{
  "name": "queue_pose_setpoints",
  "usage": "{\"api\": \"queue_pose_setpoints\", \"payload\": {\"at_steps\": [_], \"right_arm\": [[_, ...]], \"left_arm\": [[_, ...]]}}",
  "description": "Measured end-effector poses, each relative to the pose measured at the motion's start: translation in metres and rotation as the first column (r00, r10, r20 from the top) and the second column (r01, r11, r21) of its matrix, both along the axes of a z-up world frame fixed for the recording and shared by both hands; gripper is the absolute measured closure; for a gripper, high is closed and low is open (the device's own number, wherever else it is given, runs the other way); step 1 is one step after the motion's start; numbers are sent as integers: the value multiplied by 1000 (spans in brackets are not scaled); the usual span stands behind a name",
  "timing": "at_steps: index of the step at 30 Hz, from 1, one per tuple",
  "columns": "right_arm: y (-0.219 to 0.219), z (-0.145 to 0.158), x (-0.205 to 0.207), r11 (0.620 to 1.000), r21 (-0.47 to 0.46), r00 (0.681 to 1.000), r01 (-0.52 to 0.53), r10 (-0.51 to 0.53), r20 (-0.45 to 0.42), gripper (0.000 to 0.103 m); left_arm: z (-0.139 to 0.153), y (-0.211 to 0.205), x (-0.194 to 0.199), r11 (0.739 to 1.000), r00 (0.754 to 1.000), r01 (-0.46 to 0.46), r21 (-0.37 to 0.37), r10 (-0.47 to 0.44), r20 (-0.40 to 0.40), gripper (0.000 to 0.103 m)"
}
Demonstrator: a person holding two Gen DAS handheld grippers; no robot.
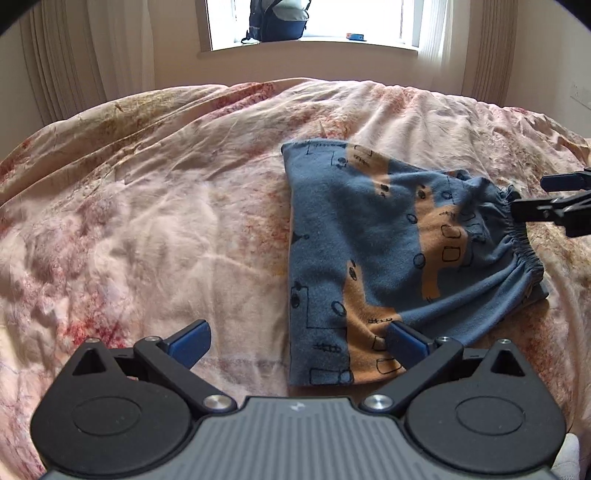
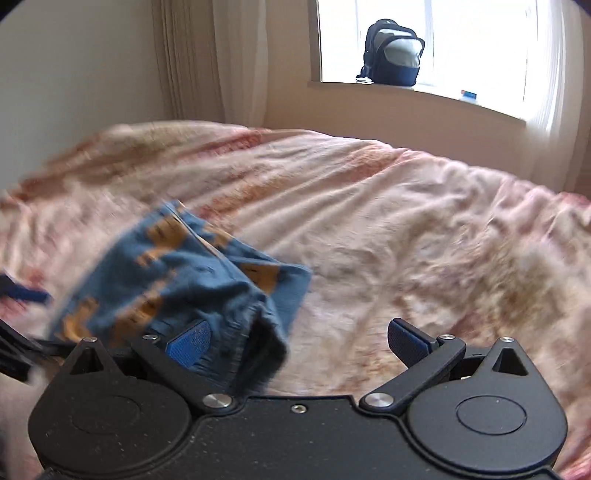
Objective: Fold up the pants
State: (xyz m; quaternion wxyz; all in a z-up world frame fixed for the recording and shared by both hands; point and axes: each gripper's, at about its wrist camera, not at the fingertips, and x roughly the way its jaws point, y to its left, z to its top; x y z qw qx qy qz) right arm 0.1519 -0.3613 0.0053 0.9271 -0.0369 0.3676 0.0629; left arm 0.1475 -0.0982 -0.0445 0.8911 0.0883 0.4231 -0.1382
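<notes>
The blue pants (image 1: 388, 251) with orange patches lie folded on the bed, waistband (image 1: 517, 236) to the right. My left gripper (image 1: 295, 341) is open at the pants' near left edge, its right finger (image 1: 406, 343) over the fabric. The right gripper (image 1: 532, 199) shows at the right edge, by the waistband. In the right wrist view the pants (image 2: 177, 280) are blurred at lower left; my right gripper (image 2: 299, 343) is open, its left finger (image 2: 188, 341) over the waistband end, holding nothing.
The pink floral bedspread (image 1: 147, 221) covers the whole bed. Behind it a window sill holds a dark backpack (image 1: 277, 18) and a small blue box (image 1: 355, 36). Curtains (image 1: 74, 55) hang on both sides.
</notes>
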Motion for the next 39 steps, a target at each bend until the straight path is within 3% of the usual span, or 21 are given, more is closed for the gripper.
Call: {"api": "queue_pose_setpoints", "payload": {"at_steps": [7, 10, 13, 15, 18, 20, 23, 26, 31, 33, 36, 39], "right_arm": [[-6, 0, 11, 998, 54, 998, 36, -39, 43, 1], [0, 2, 12, 995, 98, 998, -37, 33, 45, 1], [17, -2, 13, 994, 47, 994, -102, 100, 42, 1], [22, -5, 16, 994, 34, 994, -101, 100, 42, 1], [18, -12, 21, 995, 74, 997, -69, 67, 27, 1], [14, -16, 24, 995, 86, 999, -52, 51, 12, 1], [5, -25, 31, 1000, 16, 999, 19, -18, -39, 1], [-16, -26, 33, 994, 68, 995, 83, -78, -68, 1], [-32, -26, 30, 982, 133, 985, 133, -117, -123, 1], [-28, -20, 25, 983, 145, 990, 117, -104, -96, 1], [-28, -8, 18, 965, 253, 997, 71, -63, -42, 1], [-28, -4, 18, 968, 219, 992, 122, -124, -1, 1]], "left_arm": [[12, 5, 7, 997, 999, -39, -59, 41, 33, 0], [28, -1, 30, 993, 995, -61, -98, 68, 67, 0], [37, -15, 65, 990, 991, -38, -139, 55, 122, 0], [30, -34, 90, 994, 993, 10, -106, 2, 114, 0], [5, -60, 109, 995, 993, 95, 2, -95, 74, 0], [-9, -65, 113, 994, 988, 93, 50, -99, 116, 0], [-18, -59, 127, 998, 988, 31, 48, -38, 152, 0], [-24, -48, 140, 1000, 990, 5, 2, -5, 144, 0], [-23, -37, 139, 999, 990, 10, -48, -3, 144, 0], [-13, -31, 132, 996, 990, 3, -93, 10, 141, 0], [6, -22, 110, 989, 989, 33, -147, -11, 145, 0], [11, -15, 85, 984, 987, 81, -157, -58, 147, 0]]}}
